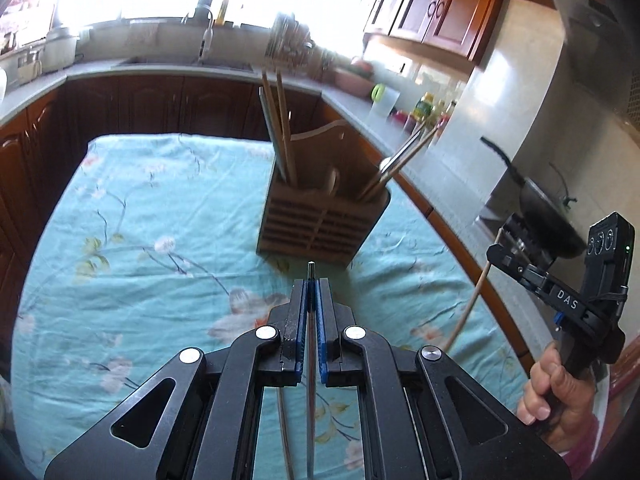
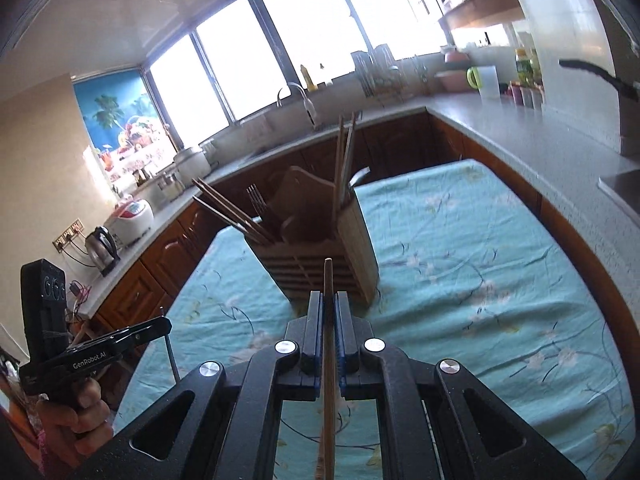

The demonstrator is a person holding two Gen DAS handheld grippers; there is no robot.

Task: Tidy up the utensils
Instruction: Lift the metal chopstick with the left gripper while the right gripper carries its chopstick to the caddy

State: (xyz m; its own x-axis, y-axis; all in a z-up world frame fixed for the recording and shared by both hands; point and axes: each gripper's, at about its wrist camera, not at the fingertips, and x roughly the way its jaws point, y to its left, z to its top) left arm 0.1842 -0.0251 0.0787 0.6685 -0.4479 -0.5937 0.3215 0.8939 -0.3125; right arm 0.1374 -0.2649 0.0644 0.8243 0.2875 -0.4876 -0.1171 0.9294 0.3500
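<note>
Left wrist view: left gripper jaws pinch a metal chopstick lengthwise; the holder stands just beyond. Right gripper pinches a wooden chopstick likewise.

Left tool clamped on metal chopstick, wooden utensil holder ahead on floral tablecloth

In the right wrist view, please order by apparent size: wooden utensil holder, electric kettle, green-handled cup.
1. wooden utensil holder, largest.
2. electric kettle.
3. green-handled cup, close to the kettle and farther away, so unsure.
</note>
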